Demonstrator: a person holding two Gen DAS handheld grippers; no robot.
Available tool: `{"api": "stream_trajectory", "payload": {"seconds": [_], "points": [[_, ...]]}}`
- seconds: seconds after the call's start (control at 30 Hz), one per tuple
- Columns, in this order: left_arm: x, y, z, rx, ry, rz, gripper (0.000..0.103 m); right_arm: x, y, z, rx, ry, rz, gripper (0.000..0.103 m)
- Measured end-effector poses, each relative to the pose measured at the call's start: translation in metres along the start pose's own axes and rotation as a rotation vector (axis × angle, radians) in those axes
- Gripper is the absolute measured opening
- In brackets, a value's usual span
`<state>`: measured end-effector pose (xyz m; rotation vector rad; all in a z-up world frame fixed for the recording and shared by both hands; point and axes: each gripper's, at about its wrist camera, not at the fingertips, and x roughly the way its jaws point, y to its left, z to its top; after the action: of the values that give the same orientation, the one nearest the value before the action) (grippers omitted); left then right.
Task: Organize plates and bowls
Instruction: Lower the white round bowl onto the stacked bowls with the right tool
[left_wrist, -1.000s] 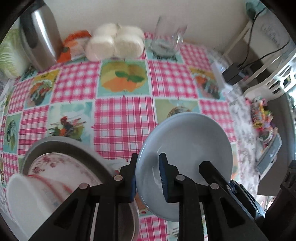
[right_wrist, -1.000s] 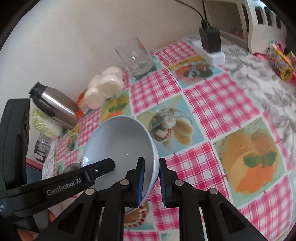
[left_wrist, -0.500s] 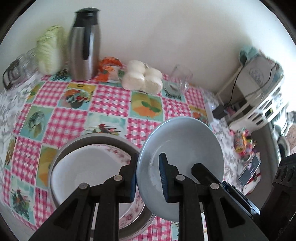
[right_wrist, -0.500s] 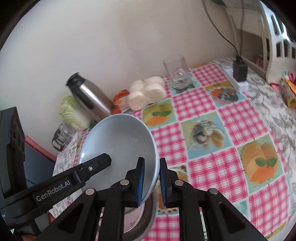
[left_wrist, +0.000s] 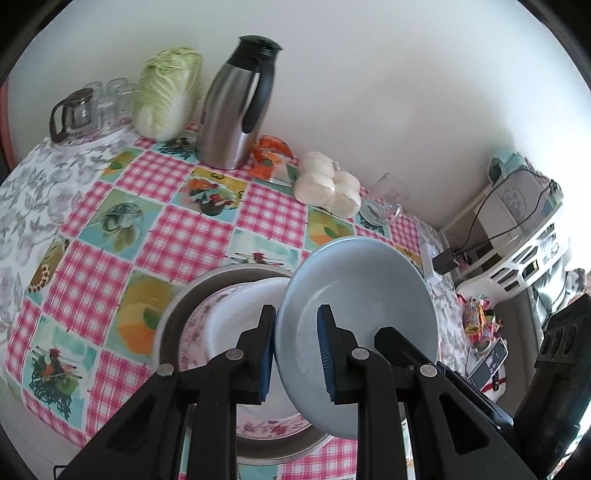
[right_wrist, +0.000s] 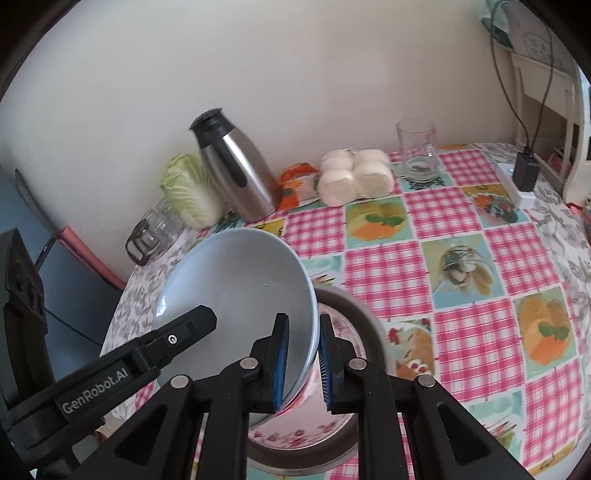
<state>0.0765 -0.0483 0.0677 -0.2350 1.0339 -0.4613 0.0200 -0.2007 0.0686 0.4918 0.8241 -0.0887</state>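
A pale blue bowl (left_wrist: 369, 295) (right_wrist: 240, 280) hangs in the air, tilted, held by both grippers on opposite sides of its rim. My left gripper (left_wrist: 295, 350) is shut on the bowl's left rim. My right gripper (right_wrist: 301, 354) is shut on its right rim. Directly beneath sits a stack: a grey metal basin (left_wrist: 192, 295) (right_wrist: 362, 317) holding a pink-flowered plate (left_wrist: 195, 332) (right_wrist: 295, 439) with a white bowl (left_wrist: 240, 317) on it. The blue bowl hides much of that stack.
On the chequered tablecloth (left_wrist: 177, 240) near the wall stand a steel thermos jug (left_wrist: 236, 107) (right_wrist: 236, 173), a cabbage (left_wrist: 166, 92), glass cups (left_wrist: 88, 107), a bag of white buns (left_wrist: 328, 188) (right_wrist: 354, 177) and a glass mug (right_wrist: 417, 151). A power strip (right_wrist: 517, 184) lies at the right edge.
Both grippers have risen and drawn back with the blue bowl. It now hangs over the stack in the basin. The white bowl, first off to the left, is now in the basin.
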Motion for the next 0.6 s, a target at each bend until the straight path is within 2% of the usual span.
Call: {"api": "stream_trajectory", "payload": {"seconds": [0.27, 0.4, 0.6], "points": [[0.000, 0.028, -0.002, -0.049, -0.007, -0.013, 0.023, 0.011, 0.025, -0.007, -0.045, 0.025, -0.008, 0.017], [0.008, 0.042, -0.003, -0.088, 0.014, -0.026, 0.023, 0.023, 0.034, -0.009, -0.065, 0.047, -0.024, 0.017], [0.011, 0.040, -0.003, -0.077, 0.014, -0.039, 0.023, 0.032, 0.036, -0.010, -0.084, 0.059, -0.068, 0.017]]}}
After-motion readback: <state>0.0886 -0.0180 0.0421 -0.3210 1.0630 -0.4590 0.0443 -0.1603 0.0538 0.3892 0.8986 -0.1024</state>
